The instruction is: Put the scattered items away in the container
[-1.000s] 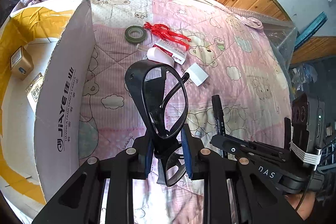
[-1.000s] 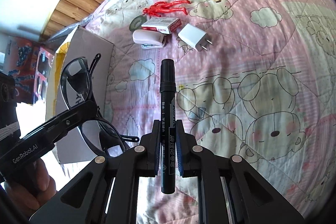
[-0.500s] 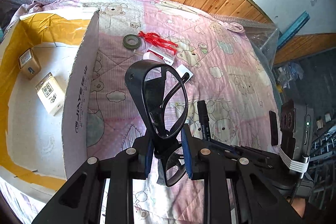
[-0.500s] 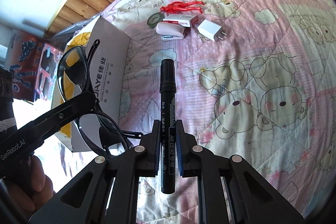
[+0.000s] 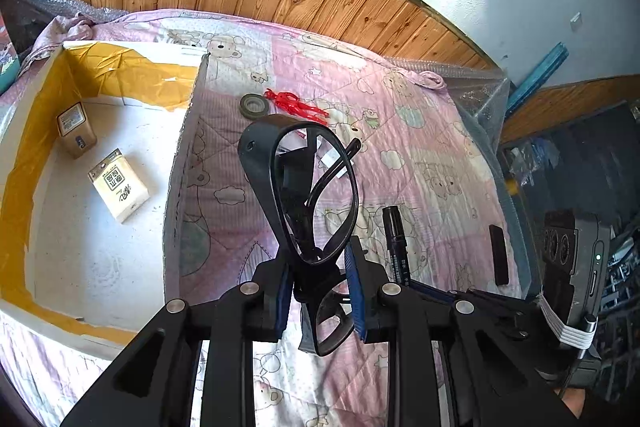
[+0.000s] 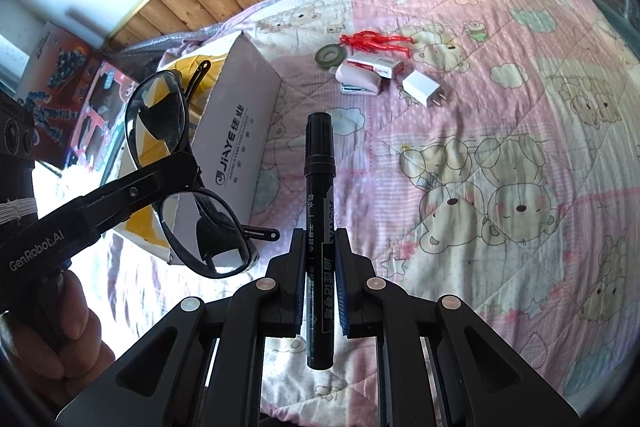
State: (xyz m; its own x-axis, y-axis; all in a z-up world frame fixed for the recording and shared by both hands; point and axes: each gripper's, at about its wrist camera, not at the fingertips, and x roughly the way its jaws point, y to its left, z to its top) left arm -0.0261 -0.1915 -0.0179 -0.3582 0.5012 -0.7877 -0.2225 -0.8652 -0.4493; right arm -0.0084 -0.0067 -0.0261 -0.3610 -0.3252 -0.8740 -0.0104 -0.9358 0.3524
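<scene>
We hold the left gripper with jaws pinching the glasses beside the box. Our right gripper has jaws pinching the marker above the bed.

Two packets in box, left of tape roll.

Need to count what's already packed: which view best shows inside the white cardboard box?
Left wrist view: the white cardboard box lies open, its floor with two small packets showing. Right wrist view shows only its outer printed wall.
</scene>
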